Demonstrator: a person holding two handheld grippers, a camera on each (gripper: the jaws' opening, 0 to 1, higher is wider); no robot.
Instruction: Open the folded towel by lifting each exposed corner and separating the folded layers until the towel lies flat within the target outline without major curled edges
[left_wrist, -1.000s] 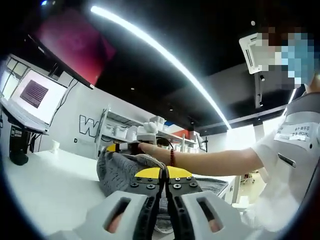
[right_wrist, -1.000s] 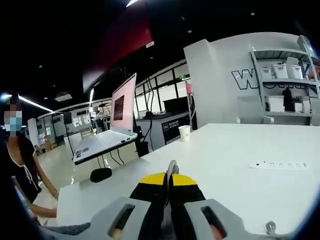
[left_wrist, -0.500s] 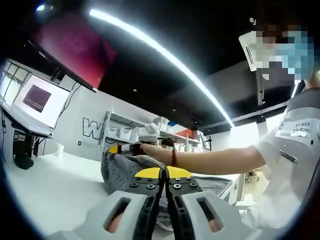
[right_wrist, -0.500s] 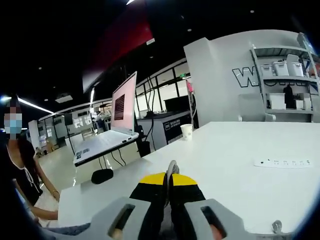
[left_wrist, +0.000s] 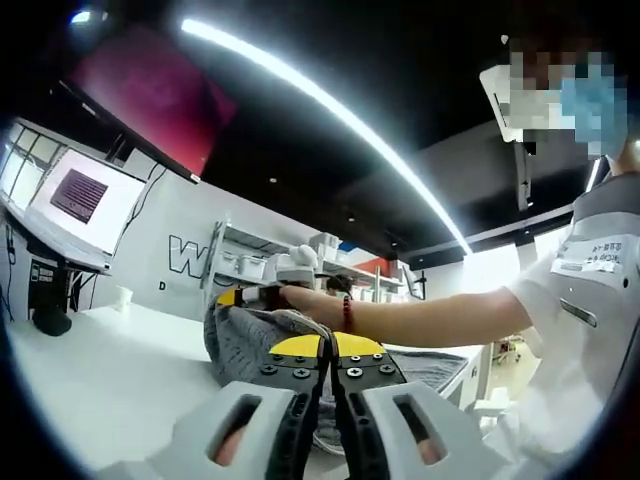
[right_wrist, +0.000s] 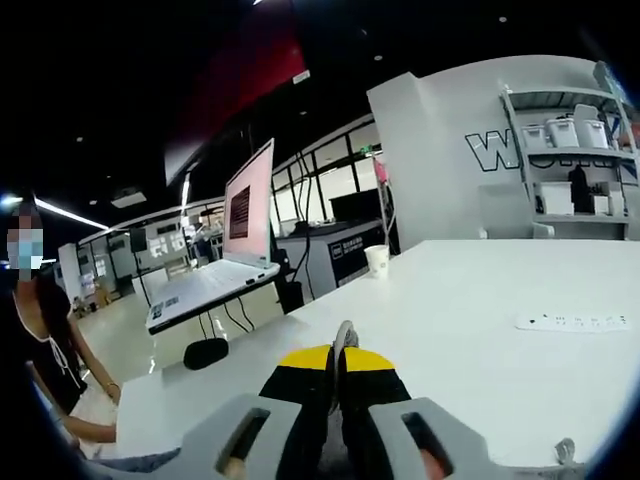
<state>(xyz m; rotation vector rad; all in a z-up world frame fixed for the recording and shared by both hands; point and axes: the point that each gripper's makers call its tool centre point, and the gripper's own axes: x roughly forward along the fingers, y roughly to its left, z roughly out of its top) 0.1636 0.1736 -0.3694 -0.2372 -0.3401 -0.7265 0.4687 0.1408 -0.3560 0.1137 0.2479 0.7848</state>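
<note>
The grey towel (left_wrist: 240, 345) lies bunched on the white table (left_wrist: 110, 360), one corner pulled up. My left gripper (left_wrist: 328, 350) stands shut at the near side, with towel cloth caught between its yellow-tipped jaws. Beyond it, a person's hand (left_wrist: 300, 300) holds my right gripper (left_wrist: 248, 296), which is shut on the raised corner. In the right gripper view, my right gripper (right_wrist: 342, 352) is shut, and a thin grey towel edge (right_wrist: 346, 335) sticks up between its jaws.
On the white table (right_wrist: 470, 300) are an open laptop (right_wrist: 235, 240), a paper cup (right_wrist: 377, 260), a white power strip (right_wrist: 575, 321) and a black mouse (right_wrist: 205, 352). Shelves with boxes (right_wrist: 570, 150) stand behind. A person (right_wrist: 40, 340) sits at the left.
Both grippers stay shut on the towel. The views have shifted slightly with the hands; the towel keeps its shape.
</note>
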